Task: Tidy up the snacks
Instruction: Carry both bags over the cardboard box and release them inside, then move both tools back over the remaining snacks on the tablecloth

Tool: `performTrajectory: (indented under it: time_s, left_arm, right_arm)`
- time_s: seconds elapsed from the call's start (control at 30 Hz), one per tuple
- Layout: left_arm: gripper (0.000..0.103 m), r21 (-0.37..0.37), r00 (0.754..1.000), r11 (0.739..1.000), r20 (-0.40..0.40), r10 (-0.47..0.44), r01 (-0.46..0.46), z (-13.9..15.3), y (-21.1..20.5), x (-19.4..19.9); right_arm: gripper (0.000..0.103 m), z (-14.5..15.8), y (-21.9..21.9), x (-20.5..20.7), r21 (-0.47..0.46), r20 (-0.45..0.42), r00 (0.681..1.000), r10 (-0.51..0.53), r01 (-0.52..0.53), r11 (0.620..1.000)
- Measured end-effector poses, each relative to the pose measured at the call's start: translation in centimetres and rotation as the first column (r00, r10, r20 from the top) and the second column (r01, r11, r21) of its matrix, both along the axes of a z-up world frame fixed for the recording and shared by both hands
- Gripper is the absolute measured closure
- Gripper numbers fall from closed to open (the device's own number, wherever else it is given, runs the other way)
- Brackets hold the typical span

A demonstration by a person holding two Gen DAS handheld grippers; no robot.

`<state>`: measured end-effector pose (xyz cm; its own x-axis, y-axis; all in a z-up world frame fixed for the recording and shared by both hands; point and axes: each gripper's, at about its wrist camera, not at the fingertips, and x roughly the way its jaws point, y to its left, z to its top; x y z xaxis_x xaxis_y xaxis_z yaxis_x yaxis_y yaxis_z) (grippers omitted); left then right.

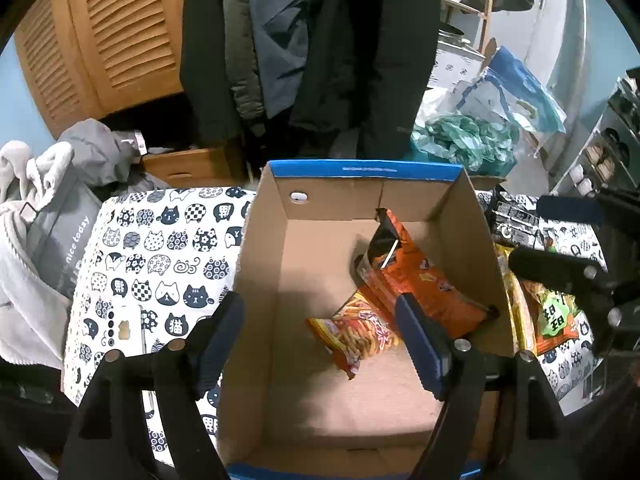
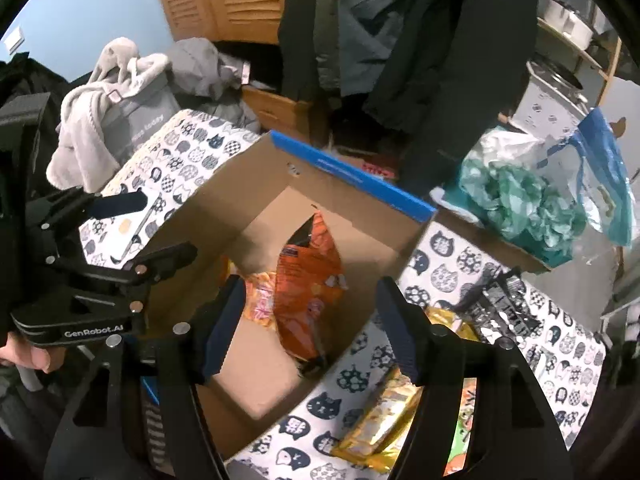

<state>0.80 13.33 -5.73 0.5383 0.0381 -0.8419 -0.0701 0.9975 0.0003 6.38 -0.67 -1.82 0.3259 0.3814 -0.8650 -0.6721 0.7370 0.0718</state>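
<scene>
An open cardboard box point(image 1: 264, 264) with blue rims stands on a cat-print cloth. Inside lie an orange and black snack bag point(image 1: 416, 280) and a smaller fries-print bag point(image 1: 360, 336). My left gripper point(image 1: 316, 340) is open and empty above the box. My right gripper point(image 2: 312, 328) is open and empty over the box's right wall point(image 2: 360, 320); it also shows at the right of the left wrist view point(image 1: 560, 236). A gold bag point(image 2: 384, 412), an orange and green bag point(image 1: 556, 320) and a black bag point(image 2: 504, 312) lie on the cloth right of the box.
The cat-print cloth point(image 1: 160, 256) covers the table. A phone and pen point(image 1: 124, 328) lie left of the box. Grey clothes and a bag point(image 1: 48, 216) sit at far left. Dark coats point(image 1: 320, 48) hang behind. A teal plastic bag point(image 1: 468, 140) sits at back right.
</scene>
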Motion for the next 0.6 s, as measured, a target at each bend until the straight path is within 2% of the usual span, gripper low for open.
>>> performTrajectory:
  time_s: [0.13,0.6]
  left_arm:
    - [0.024,0.004,1.000,1.000,-0.006,-0.020,0.020,0.1,-0.9,0.1]
    - [0.024,-0.049,0.994,0.994,-0.046,-0.102,0.100,0.4,-5.4,1.1]
  right_arm:
    - [0.030,0.5,-1.3,0.2,0.007,0.015,0.999,-0.029,0.029,1.000]
    - [0.030,0.5,-8.0,-0.1,0.001,0.028,0.994,-0.102,0.102,0.995]
